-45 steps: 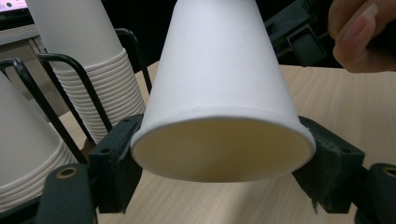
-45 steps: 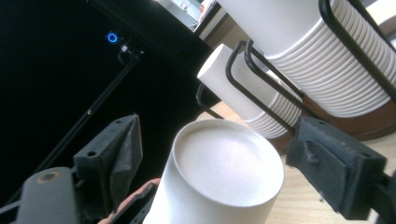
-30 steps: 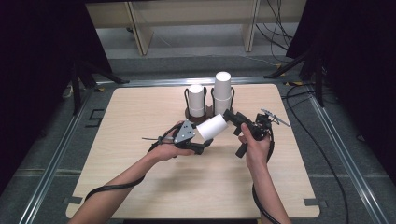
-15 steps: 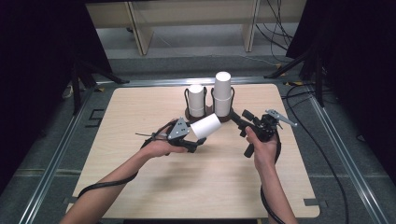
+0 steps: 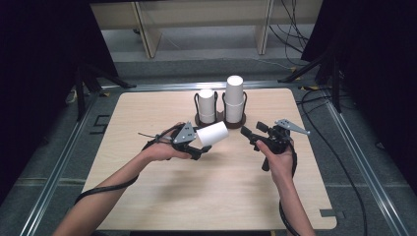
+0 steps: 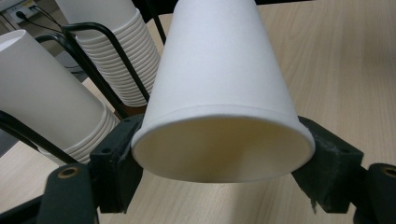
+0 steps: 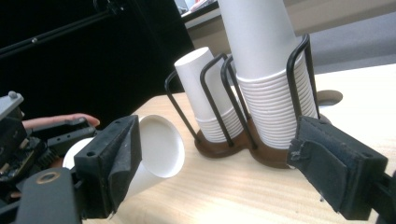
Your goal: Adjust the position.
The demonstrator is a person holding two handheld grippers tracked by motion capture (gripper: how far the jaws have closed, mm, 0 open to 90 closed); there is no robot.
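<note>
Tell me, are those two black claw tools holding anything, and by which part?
The left gripper clamps a white paper cup by its wide rim end. The right gripper holds nothing; its jaws stand open.

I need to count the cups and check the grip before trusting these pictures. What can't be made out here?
- Cup count in the two stacks: rims too fine in the high view; tops cut off in both gripper views.
- Closed end of the held paper cup: cut off by the top edge in the left gripper view.
- Left gripper pads: hidden by the cup's rim.
- Holder base: partly hidden behind the right gripper.
</note>
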